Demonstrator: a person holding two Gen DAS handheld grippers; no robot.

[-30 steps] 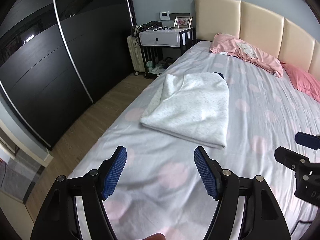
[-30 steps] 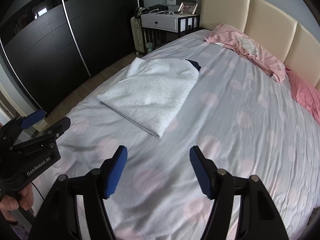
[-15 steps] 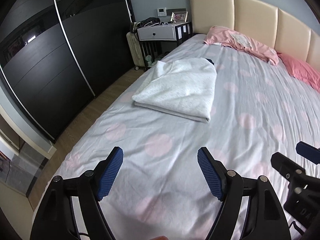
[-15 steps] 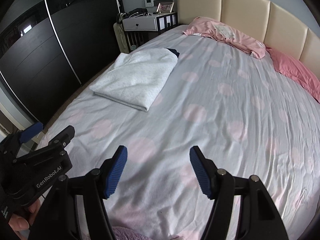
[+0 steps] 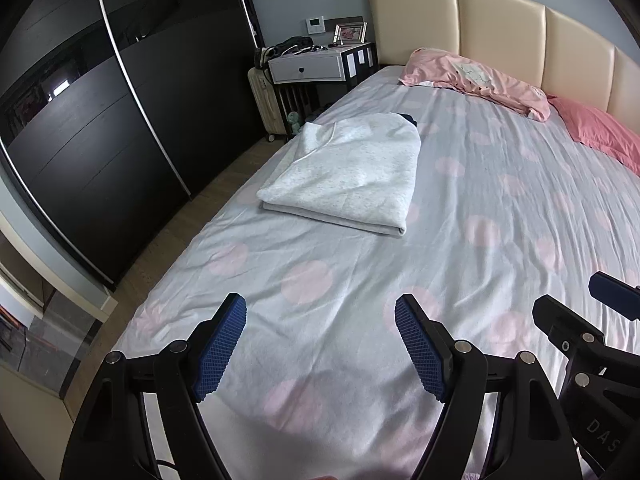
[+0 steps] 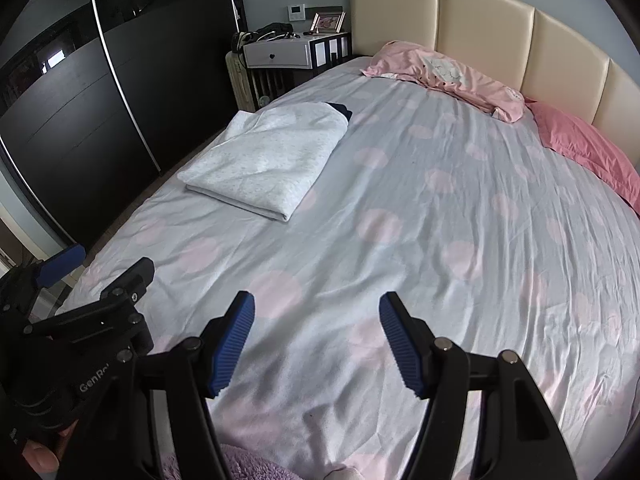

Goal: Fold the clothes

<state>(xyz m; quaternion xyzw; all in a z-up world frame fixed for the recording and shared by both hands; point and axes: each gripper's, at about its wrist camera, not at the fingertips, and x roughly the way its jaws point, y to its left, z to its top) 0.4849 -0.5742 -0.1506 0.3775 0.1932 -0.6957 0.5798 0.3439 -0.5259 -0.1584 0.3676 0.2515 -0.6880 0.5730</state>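
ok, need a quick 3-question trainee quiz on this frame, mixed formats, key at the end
1. True or false: the white garment lies folded on the bed, clear of both grippers.
2. Multiple choice: what is between the fingers of the left gripper? A) a sleeve B) nothing, only bedsheet beyond C) a pillow
3. Fill in: the pink pillows lie against the ____.

Key:
1. True.
2. B. The right gripper is open and empty as well.
3. Headboard.
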